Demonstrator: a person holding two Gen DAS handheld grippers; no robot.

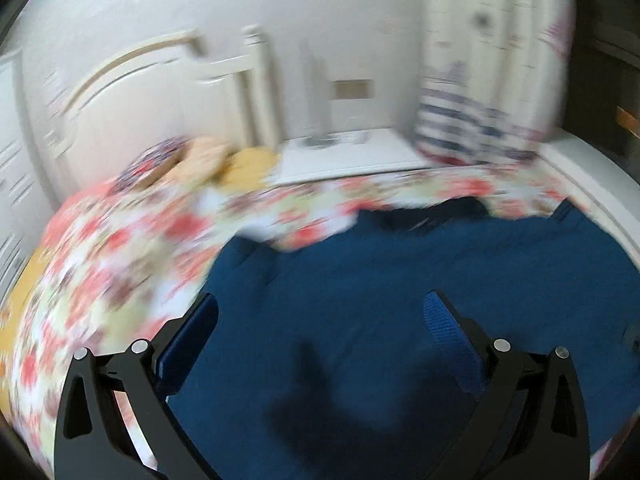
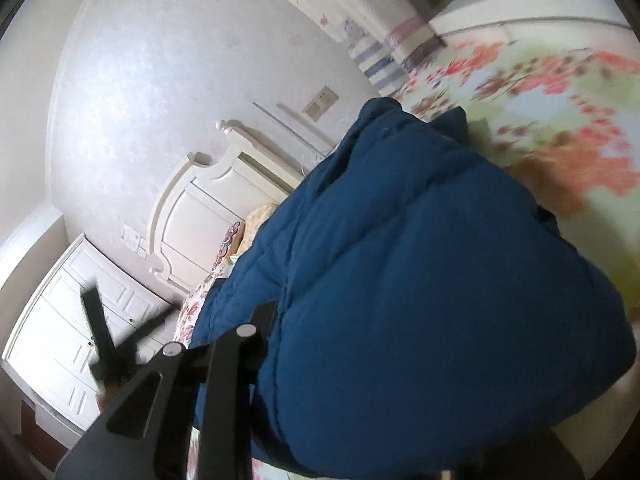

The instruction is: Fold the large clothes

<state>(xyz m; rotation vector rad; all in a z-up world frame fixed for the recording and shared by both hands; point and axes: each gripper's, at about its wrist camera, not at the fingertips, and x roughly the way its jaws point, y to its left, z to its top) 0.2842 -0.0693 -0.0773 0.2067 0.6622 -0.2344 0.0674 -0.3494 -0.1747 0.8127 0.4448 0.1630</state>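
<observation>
A dark blue padded jacket lies spread on a floral bedspread. My left gripper hangs just above the jacket, open, its blue-padded fingers wide apart with nothing between them. In the right wrist view the jacket bulges up close to the lens and hides one finger. My right gripper is shut on a fold of the jacket, the visible black finger pressed against the fabric. The left wrist view is blurred by motion.
A cream headboard and pillows stand at the bed's far end, beside a white nightstand and a patterned curtain. White wardrobe doors are at the left. A blurred black shape crosses them.
</observation>
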